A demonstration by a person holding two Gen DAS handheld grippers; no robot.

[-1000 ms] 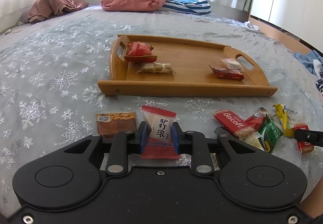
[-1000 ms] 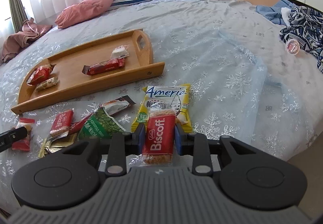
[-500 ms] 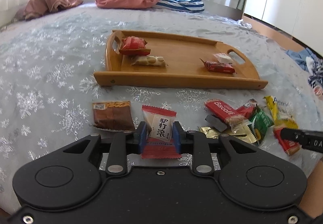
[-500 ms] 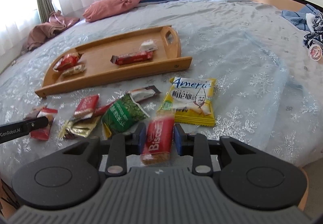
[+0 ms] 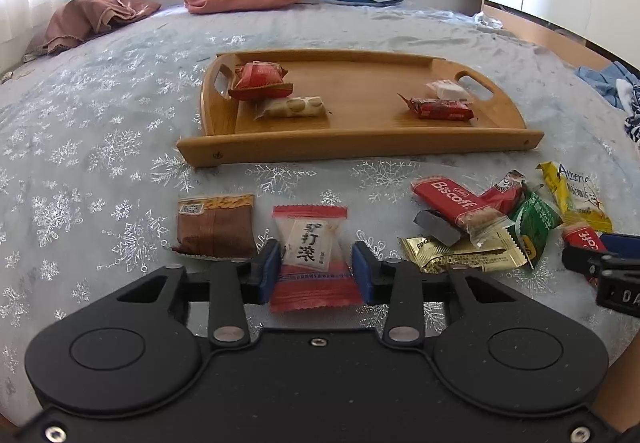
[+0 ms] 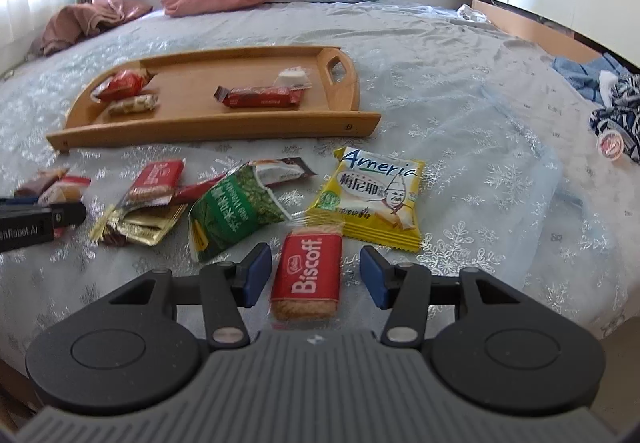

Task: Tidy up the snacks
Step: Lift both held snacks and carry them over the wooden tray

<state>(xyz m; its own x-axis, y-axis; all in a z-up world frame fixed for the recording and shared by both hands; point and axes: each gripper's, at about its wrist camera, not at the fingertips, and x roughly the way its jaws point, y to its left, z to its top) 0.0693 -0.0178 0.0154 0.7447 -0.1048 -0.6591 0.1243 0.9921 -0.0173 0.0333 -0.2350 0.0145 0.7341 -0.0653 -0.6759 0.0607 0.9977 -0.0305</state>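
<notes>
On the bed, both grippers have just been opening: the right gripper [image 6: 316,275] stands clear around a Biscoff pack [image 6: 307,279], while the left gripper [image 5: 316,271] sits barely released beside a red-and-white candy [image 5: 312,263]. Both snacks lie short of the wooden tray [image 5: 360,151]. Regrasping thin wrappers on soft bedding risks pinching the sheet or slipping.

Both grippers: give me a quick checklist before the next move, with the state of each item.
1. Right gripper let go of the Biscoff pack: ok, jaws have just been opening, gaps show on both sides.
2. Left gripper clear of the red-and-white candy: cannot tell, jaws have just been opening but the pads sit close to the wrapper.
3. Both snacks resting on the bedspread: ok.
4. Tray has free space in the middle: ok.
5. Snacks all on the tray: not ok, several lie in front of it.
</notes>
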